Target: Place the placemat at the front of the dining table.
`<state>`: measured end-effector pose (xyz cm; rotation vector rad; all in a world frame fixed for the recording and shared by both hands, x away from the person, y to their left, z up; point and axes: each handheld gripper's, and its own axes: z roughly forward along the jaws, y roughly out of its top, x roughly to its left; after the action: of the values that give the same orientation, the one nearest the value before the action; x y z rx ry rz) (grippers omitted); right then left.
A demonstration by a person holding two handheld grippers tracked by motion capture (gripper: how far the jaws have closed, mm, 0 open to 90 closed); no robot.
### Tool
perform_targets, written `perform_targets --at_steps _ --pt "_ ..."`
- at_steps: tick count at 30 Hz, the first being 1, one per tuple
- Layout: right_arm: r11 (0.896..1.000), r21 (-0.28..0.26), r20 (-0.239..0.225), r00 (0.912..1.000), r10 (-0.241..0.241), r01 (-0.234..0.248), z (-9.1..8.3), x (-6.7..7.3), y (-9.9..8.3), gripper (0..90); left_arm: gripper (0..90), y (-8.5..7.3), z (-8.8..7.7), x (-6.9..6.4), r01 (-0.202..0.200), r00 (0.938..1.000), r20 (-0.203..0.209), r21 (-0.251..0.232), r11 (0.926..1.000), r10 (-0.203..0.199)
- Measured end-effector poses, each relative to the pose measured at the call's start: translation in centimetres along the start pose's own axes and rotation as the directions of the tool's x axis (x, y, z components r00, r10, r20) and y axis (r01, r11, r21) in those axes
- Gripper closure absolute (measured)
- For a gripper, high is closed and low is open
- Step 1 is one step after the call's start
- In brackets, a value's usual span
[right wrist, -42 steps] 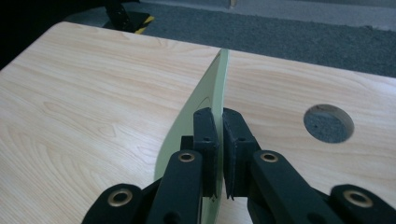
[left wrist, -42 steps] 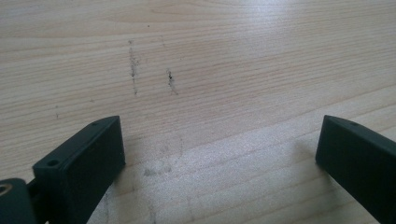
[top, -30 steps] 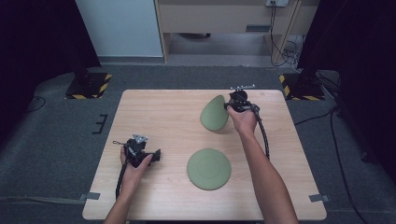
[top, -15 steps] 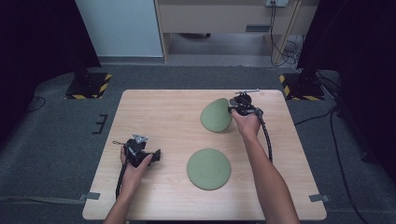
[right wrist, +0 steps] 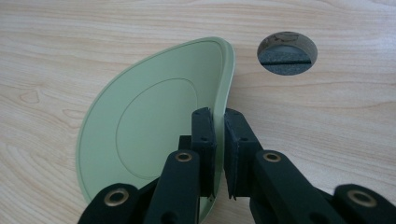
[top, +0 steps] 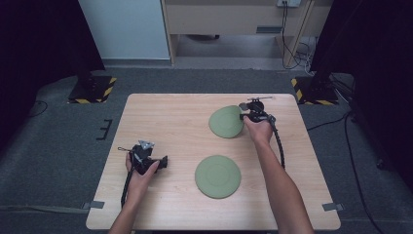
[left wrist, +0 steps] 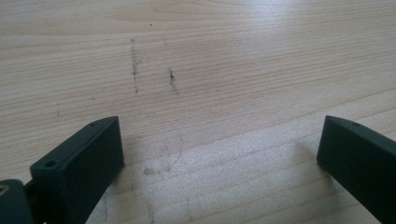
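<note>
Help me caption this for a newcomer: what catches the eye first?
The right tongs pinch the rim of a green plate, tilted up at the table's far right. A second green plate lies flat nearer the person. The left tongs rest open over bare wood.

Even overhead light falls on the pale wooden surface (top: 170, 122) in the high view, while the far corners left and right sink into near black. Shadows there are faint and short. The left gripper view shows a white glare across the far grain and soft shadows beside each finger. The right gripper view is sharp at the green plate (right wrist: 149, 121); the nearest fingers (right wrist: 203, 140) blur slightly.
</note>
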<state>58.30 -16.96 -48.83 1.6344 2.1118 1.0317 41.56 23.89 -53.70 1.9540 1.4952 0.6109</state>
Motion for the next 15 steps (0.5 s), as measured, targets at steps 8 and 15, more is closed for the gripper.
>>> perform_targets --at_steps 8,15 --pt "1.000 0.006 0.000 1.0000 0.010 -0.010 0.6 -0.6 -0.2 83.0 0.0 0.1 0.1 -0.1 0.009 0.9999 -0.008 0.001 1.0000 -0.009" --pt "1.000 0.017 0.011 0.9998 0.020 -0.020 1.1 -1.1 -0.6 79.8 0.0 0.1 0.1 -0.1 0.010 0.9999 -0.008 0.000 1.0000 -0.010"
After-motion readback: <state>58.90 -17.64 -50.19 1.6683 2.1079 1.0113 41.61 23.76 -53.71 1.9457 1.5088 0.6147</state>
